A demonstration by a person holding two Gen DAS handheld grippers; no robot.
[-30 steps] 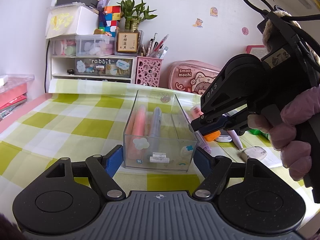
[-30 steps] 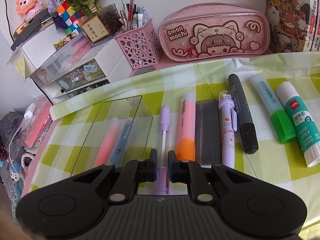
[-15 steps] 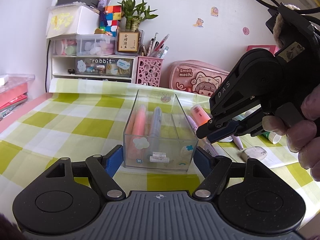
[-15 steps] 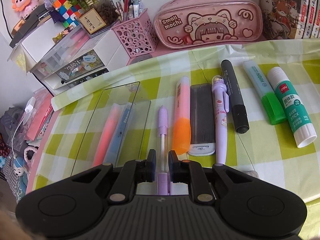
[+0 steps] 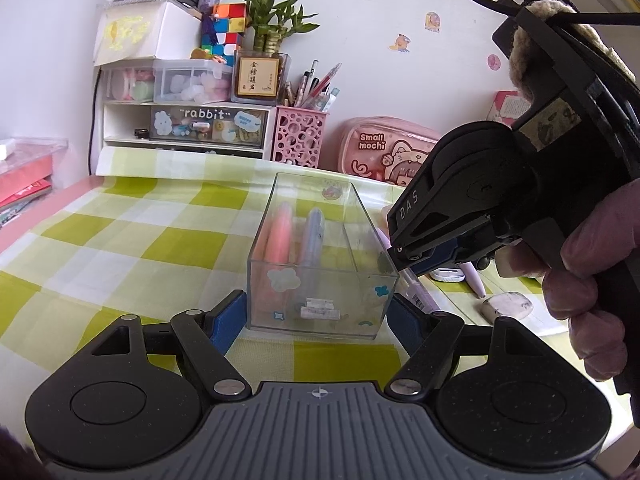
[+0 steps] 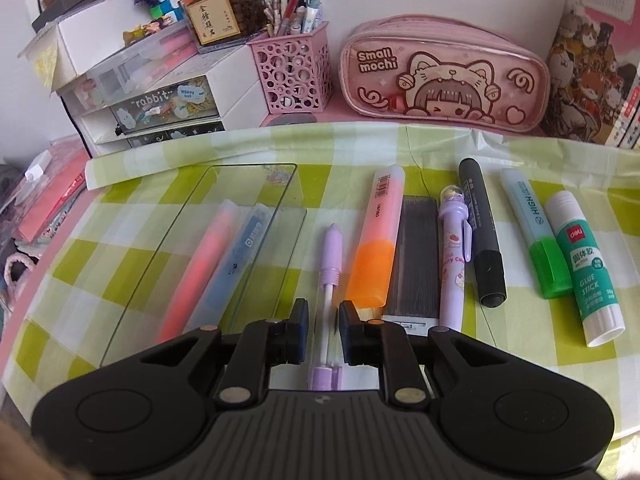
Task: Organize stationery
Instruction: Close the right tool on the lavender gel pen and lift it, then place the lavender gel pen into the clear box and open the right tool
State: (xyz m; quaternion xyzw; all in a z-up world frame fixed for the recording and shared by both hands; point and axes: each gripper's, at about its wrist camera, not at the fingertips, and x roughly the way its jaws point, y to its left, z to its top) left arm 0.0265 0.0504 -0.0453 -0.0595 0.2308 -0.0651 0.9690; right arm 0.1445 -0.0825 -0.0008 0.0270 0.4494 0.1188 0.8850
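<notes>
Left gripper clamping the clear box by its near end – right gripper pinching the lilac pen, just right of the box

1. Your surface wears a green-and-white checked cloth over a pink top.
2. Behind it you have a white wall with small stickers.
3. White drawer unit stands back left.
4. Light looks like soft daylight, source unseen.

Three highlighters, one glue stick
</notes>
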